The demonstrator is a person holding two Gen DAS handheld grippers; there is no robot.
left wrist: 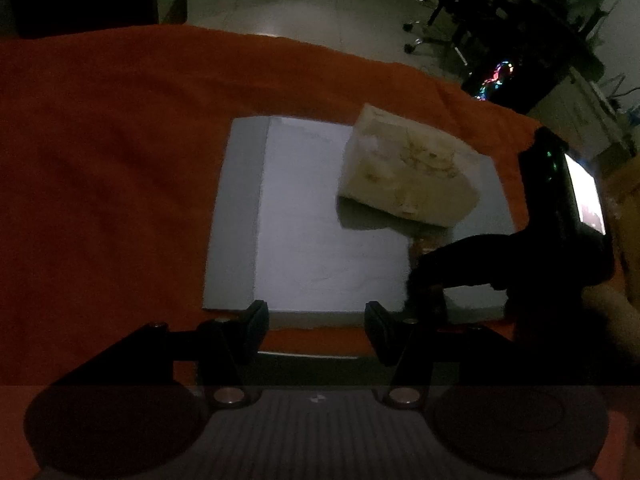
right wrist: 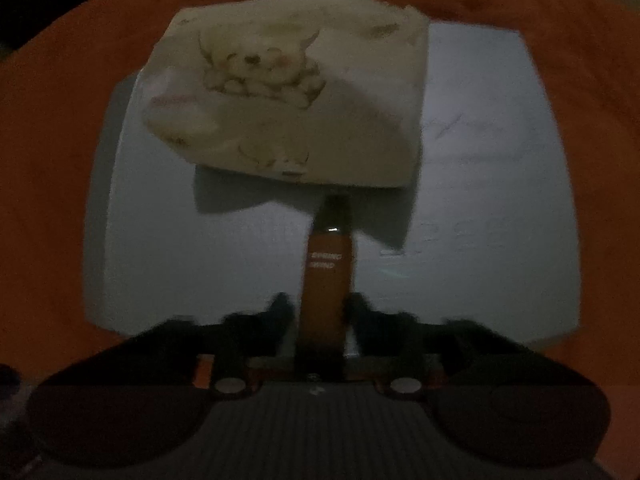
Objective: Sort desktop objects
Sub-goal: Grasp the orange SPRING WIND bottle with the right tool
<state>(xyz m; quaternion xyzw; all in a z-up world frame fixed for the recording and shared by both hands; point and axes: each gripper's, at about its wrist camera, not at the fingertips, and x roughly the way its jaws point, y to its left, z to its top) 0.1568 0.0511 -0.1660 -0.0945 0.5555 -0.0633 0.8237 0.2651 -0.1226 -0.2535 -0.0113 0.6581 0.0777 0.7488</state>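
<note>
orange cloth [left wrist: 120, 140], cream cartoon-print pack [right wrist: 288, 100]

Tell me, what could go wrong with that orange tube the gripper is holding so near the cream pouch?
The right gripper pinches only the near end of the orange tube, so it might pivot or slip. Its far tip sits at the edge of the cream pouch, and pushing on could shove the pouch across the white board. The dim, blurred view makes judging contact hard.
</note>
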